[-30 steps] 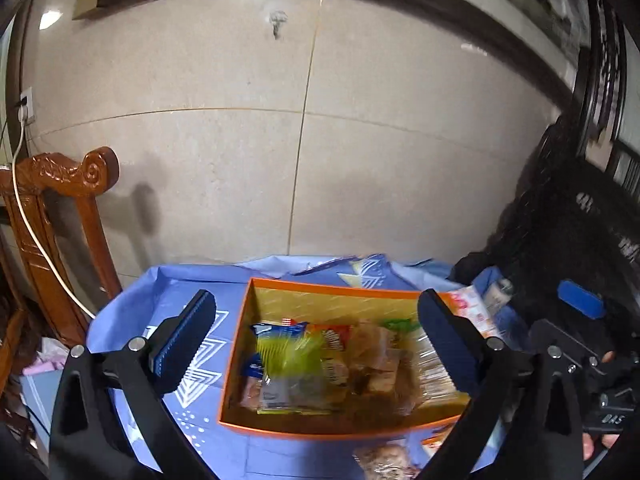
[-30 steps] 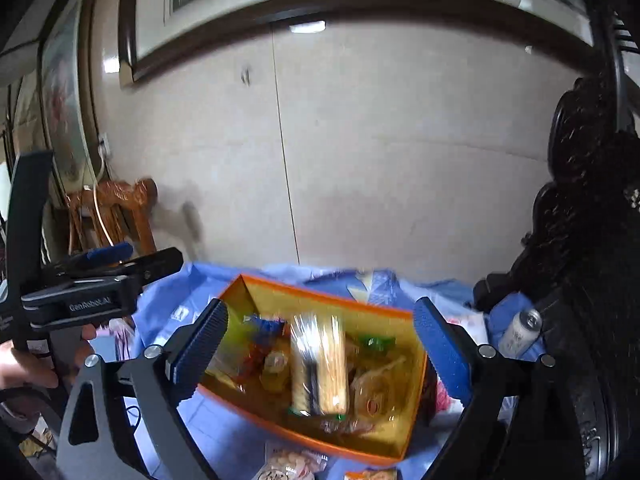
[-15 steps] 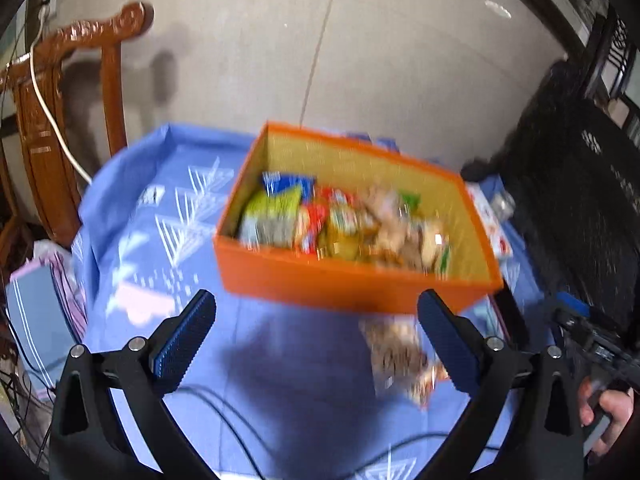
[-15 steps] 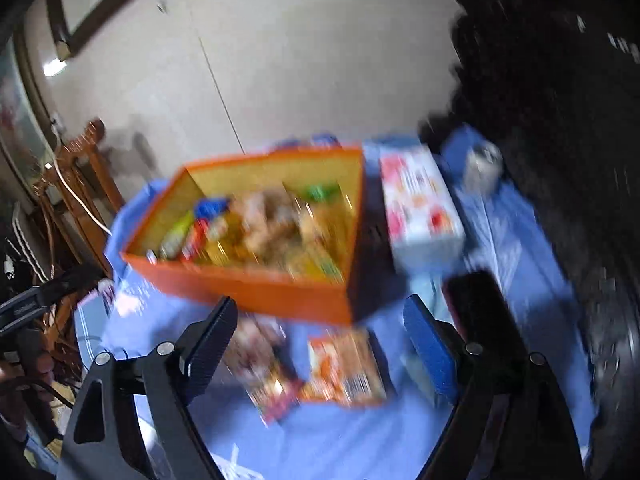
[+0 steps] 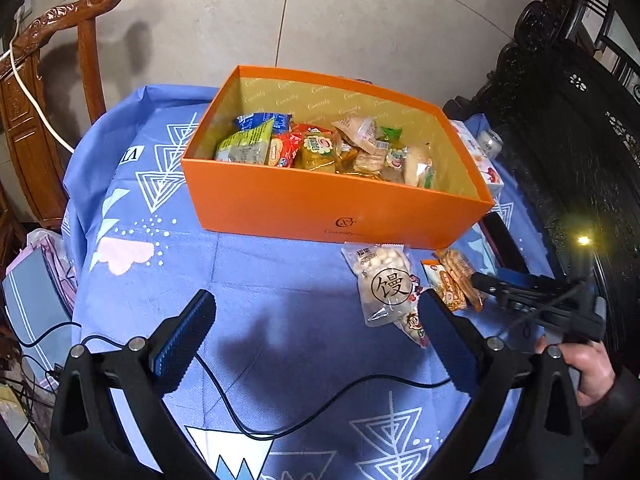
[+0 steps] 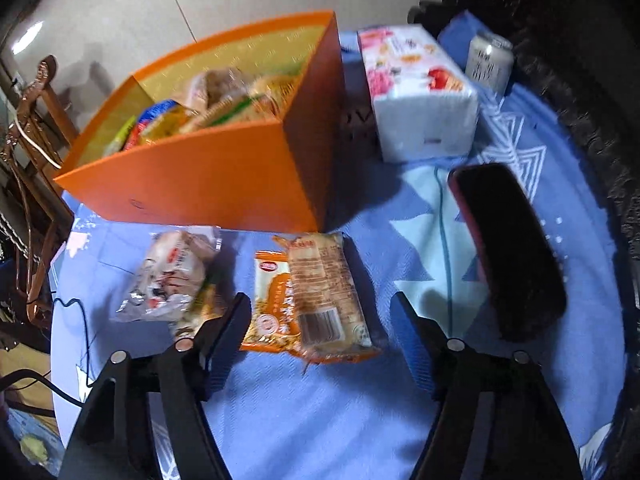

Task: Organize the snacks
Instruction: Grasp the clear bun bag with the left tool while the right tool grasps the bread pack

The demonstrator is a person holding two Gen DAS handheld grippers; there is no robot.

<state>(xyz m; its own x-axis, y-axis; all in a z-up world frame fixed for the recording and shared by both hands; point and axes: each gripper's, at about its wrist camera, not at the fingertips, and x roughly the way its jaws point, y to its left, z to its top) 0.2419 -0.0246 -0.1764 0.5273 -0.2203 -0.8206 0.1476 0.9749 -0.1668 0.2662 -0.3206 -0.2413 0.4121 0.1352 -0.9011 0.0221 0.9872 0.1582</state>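
Item: orange snack packet [image 6: 310, 300], beside the counter's [image 6: 400, 420] orange box [image 6: 208, 172]. I am judging it light, crinkly, crushable; pinching across its width. Right gripper [image 6: 320, 340] spread, empty; left gripper [image 5: 316, 344] likewise.

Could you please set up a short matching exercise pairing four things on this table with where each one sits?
1. orange box
2. clear snack bag
3. tissue pack
4. drink can

A. behind the tissue pack
B. holds many snacks
C. right of the box
D. on the cloth in front of the box

Pairs: 1-B, 2-D, 3-C, 4-A
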